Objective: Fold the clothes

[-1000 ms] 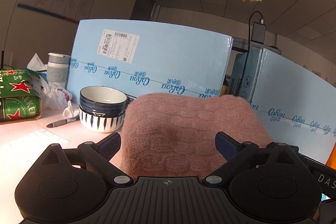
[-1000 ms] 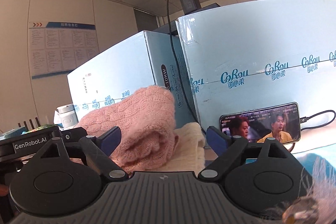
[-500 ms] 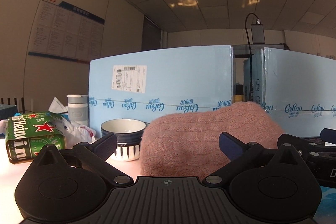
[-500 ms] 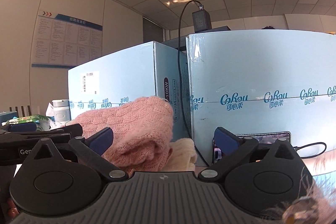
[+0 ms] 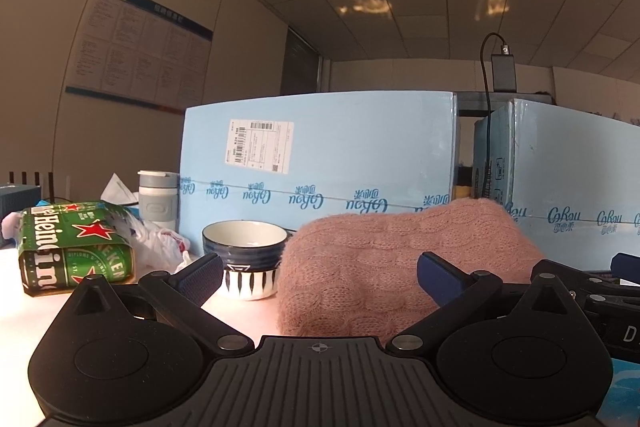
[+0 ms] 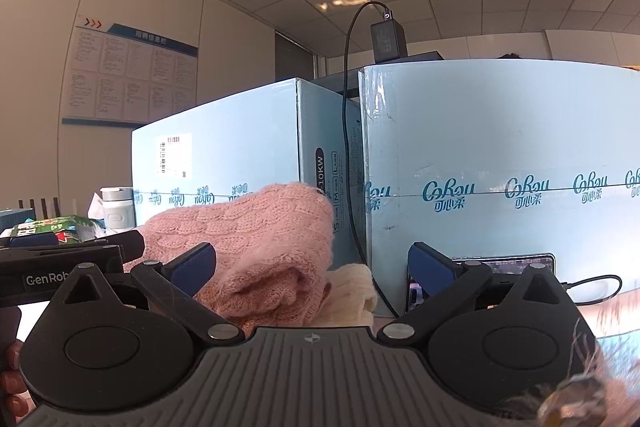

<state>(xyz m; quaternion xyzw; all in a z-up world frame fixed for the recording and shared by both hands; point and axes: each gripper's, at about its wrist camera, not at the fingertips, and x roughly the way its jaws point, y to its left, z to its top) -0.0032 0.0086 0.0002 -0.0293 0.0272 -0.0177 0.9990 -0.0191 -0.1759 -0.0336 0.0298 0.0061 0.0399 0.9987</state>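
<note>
A folded pink cable-knit sweater [image 5: 392, 267] lies on the white table, just ahead of both grippers. My left gripper [image 5: 320, 273] points level at its near side. Its blue-padded fingers stand wide apart and touch nothing. In the right wrist view the pink sweater [image 6: 260, 227] rests partly on a cream knit garment [image 6: 352, 291]. My right gripper [image 6: 312, 267] is open at full width, and its pads do not press on the knit. Each gripper shows at the edge of the other's view, the right gripper [image 5: 600, 283] and the left gripper [image 6: 80, 255].
Two tall light-blue cartons [image 5: 320, 167] wall off the back of the table. Stacked bowls [image 5: 244, 259], a green beer pack [image 5: 76, 247] and a grey cup [image 5: 157, 199] stand to the left. A phone [image 6: 500, 267] with a cable leans on the right carton.
Both wrist views have tilted up toward level, so the sweater sits lower in each frame. The right gripper's jaws have spread a little wider. The sweater itself has stayed put.
</note>
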